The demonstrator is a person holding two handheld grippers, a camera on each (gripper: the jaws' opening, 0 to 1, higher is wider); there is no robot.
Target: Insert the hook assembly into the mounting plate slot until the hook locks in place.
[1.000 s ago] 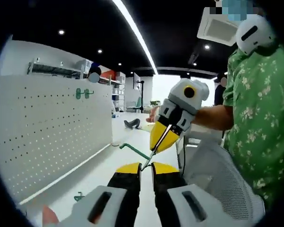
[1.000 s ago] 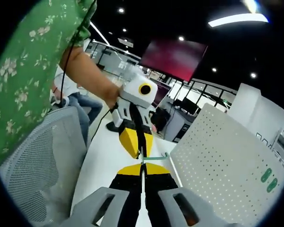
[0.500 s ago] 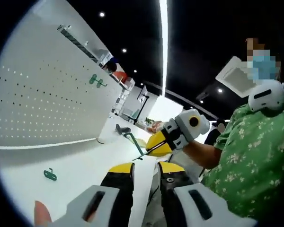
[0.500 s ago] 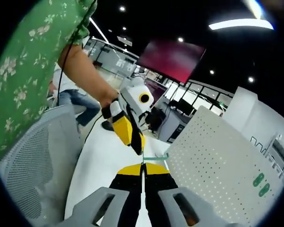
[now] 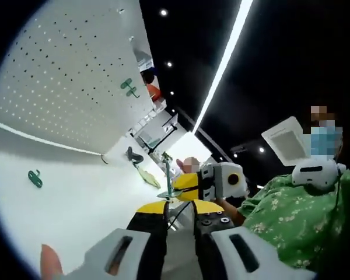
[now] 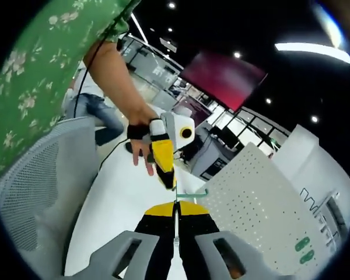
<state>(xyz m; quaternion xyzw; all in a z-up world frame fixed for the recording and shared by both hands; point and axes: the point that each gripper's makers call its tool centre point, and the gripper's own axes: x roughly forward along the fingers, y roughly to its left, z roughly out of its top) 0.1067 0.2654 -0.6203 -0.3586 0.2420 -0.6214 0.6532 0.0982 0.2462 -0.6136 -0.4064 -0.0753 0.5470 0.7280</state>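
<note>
Right gripper has its fingers pinched on the green hook, thin wire stem clamped right at the tips, bent end sticking out toward the pegboard. In the left gripper view the same hook stands up just past my left gripper, whose fingers are narrow with a small gap; I can't tell if they touch the wire or just sit next to it. The hook is held in the air over the white bench, well apart from the pegboard, so insertion isn't started. Two green hooks already hang high on the board, and a loose green clip lies on the bench near its foot. Handling, as I judge it: light, stiff wire, slick coating, so it can easily twist in a two-point pinch. I'd hold it on the straight stem close to the mounting end and leave the prongs free to enter the holes. A person in a green floral shirt is beside the rig, mesh chair alongside.
</note>
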